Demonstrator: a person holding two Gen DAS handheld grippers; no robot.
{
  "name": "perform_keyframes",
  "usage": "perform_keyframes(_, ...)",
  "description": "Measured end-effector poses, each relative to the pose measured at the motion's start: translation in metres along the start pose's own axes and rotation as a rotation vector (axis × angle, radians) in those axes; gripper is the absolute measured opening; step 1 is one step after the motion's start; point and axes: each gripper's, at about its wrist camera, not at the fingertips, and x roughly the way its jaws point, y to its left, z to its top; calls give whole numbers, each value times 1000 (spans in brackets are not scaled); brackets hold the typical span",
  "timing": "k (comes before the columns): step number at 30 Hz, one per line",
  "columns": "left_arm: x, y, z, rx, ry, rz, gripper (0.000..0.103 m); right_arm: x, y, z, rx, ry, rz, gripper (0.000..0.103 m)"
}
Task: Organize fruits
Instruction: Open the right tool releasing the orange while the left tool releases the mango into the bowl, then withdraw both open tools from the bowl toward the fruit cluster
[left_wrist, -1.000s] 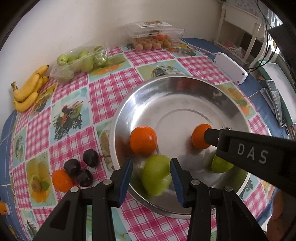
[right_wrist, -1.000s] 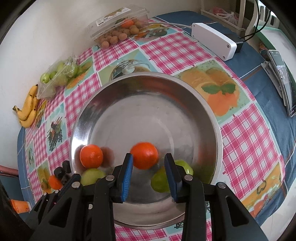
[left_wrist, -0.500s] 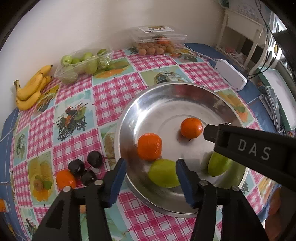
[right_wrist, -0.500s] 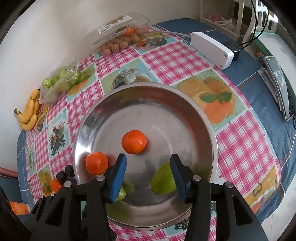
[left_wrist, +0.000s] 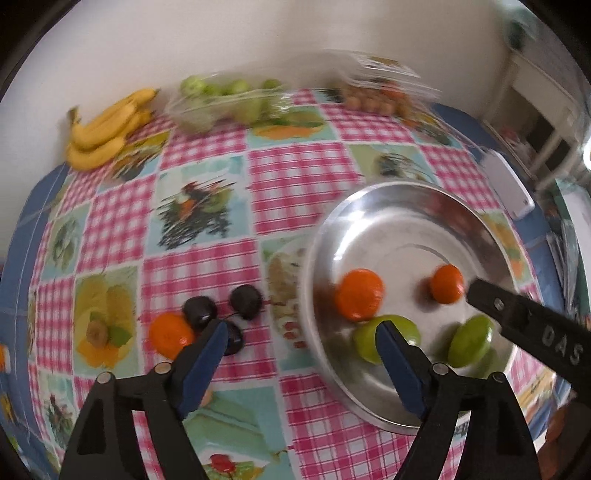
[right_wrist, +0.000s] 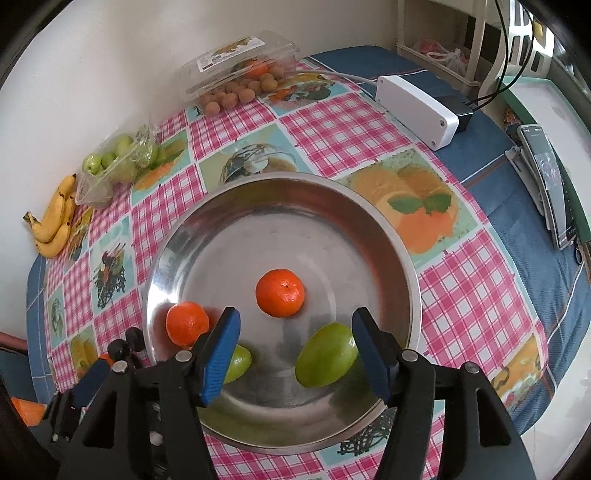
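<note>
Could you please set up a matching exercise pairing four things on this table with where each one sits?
Things:
1. bananas
2. plums
3. white box
4. green fruits

Places:
A. inside the metal bowl
B. on the blue cloth beyond the bowl, with a cable attached
C. by the wall at the table's far left edge
D. on the checked cloth left of the bowl, beside a lone orange

Pairs: 1-C, 2-D, 3-B, 4-A
</note>
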Motion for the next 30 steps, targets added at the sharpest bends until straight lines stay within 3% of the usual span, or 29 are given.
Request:
perform_keyframes(10,-6,64,2,-264,22,61,85,0,16,-10,-76,20,-25,65)
perform_keyframes(14,-8,89,-1,-340,33,55,100,-1,27,-17,-118,26,-25,65)
perform_keyframes(30,-14,123,-9,-416,27,90,103,-4,45,-29,-187,29,-15,65)
